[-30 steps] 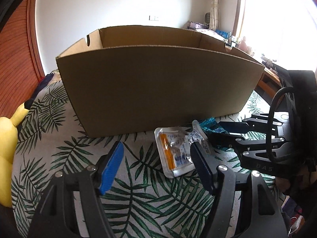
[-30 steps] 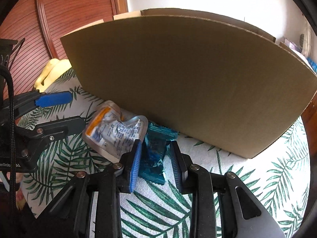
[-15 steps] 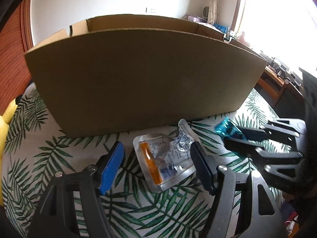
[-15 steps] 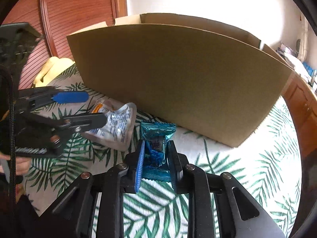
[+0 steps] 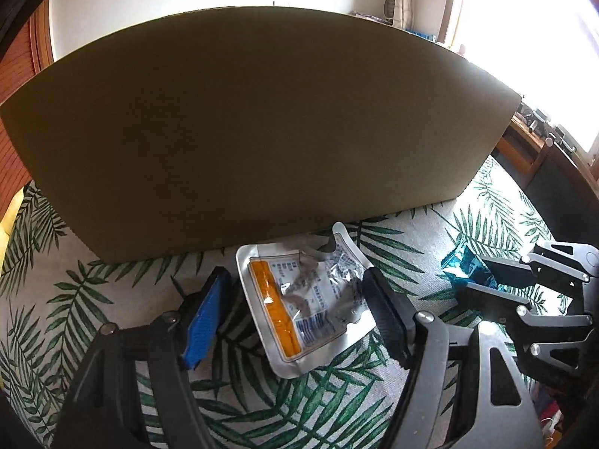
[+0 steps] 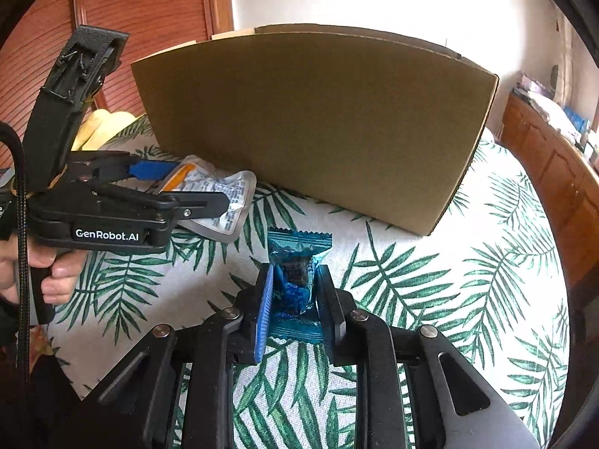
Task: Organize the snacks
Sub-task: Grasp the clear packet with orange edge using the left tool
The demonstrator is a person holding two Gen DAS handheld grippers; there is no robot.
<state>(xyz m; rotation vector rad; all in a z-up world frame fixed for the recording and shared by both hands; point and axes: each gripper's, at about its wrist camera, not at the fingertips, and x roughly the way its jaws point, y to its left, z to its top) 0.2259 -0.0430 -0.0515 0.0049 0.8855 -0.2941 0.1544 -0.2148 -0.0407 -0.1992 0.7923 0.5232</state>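
Two tongs busy: my right tongs [image 6: 294,299] clench the blue candy packet [image 6: 297,262]; left tongs [image 5: 295,318] released around the silver pouch [image 5: 303,299]; next, squeeze, lift into the cardboard box [image 6: 318,119]

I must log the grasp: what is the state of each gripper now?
Left gripper: open, jaws on either side of the silver pouch, not pressing it.
Right gripper: closed on the blue snack packet.

Two wrist views, both angled down, close to the palm-leaf cloth.
Each looks along its own tool toward the cardboard box [image 5: 262,119]; both share the box's front wall and the silver pouch [image 6: 221,202].
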